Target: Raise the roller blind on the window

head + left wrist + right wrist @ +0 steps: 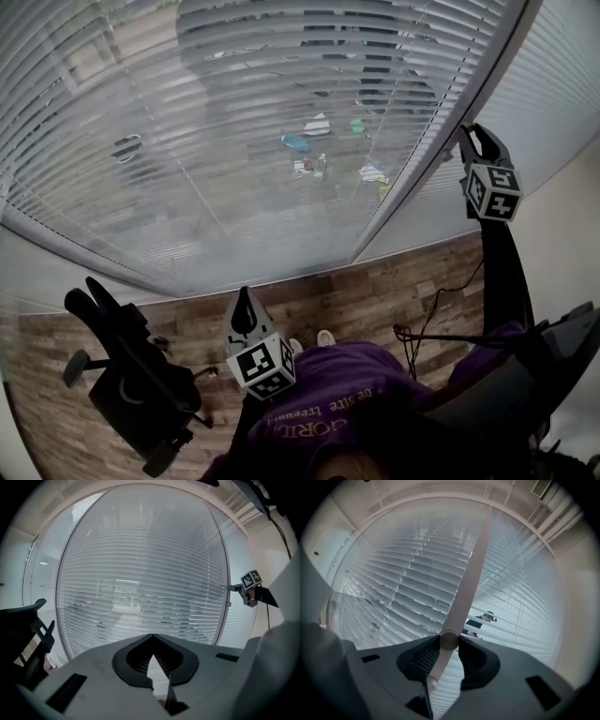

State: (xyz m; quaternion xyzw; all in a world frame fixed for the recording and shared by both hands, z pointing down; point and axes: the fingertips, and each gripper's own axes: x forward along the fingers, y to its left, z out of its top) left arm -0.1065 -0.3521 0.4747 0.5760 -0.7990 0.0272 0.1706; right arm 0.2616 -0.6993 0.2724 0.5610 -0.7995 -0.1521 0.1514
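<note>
While the person stands facing the window, the blind [234, 141] hangs lowered across the far side of the scene. Its horiz. slats cover the glass down to a pale band just above the wood-look floor [375, 291]. A pale frame post [422, 159] runs up the window at right, and a second slatted panel lies right of it.

Right tool [474, 139]:
- Pos.: held high at far right, just beside the frame post, up against the slats.
- Jaws: clenched on a pale rod [466, 578] that runs up in front of the slats. Both pads touch it; the rod passes btwn them and shows again below.
- Top fixing of the rod: cannot tell.

Left tool [246, 296]:
- Pos.: low, near centre, pointing toward the blind and well apart from it.
- Jaws: closed tip to tip, nothing btwn them.

Other items:
- Black office chair [131, 375] on the floor at near left.
- Dark cable [436, 314] trailing over the floor at right.
- Person's purple top [347, 398] at the near edge of the head view, w/ the right arm reaching up to the tool.
</note>
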